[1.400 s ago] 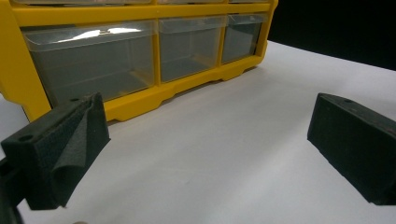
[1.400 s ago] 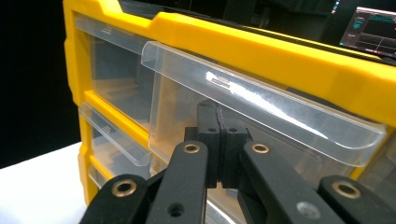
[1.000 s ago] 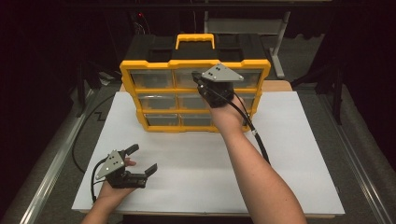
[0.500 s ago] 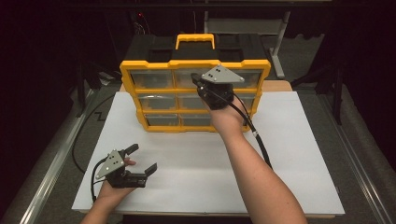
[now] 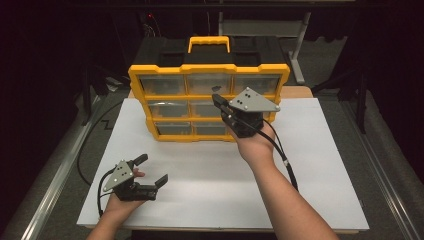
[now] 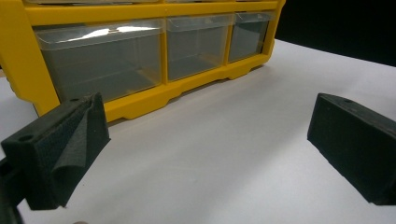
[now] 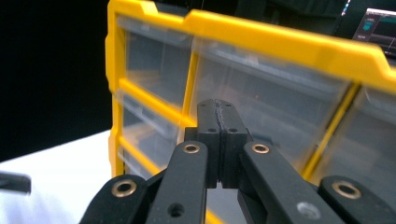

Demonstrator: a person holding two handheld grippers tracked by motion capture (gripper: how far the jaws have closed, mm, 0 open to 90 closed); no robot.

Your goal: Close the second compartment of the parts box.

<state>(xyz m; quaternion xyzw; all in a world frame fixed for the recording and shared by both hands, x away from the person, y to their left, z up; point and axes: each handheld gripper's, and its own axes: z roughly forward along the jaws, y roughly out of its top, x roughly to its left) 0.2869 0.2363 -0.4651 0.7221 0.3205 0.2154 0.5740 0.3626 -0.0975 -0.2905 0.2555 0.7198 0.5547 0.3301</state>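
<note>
Yellow organizer with black top and yellow handle stands at back of white table, three rows of clear drawers facing person. Bottom-row drawers look empty in left gripper view; small dark bit visible in top middle drawer, can't tell what. Right gripper up against organizer front at middle row, jaws pressed together, nothing visibly between them. Left gripper low over near-left of table, jaws spread wide, empty.
</note>
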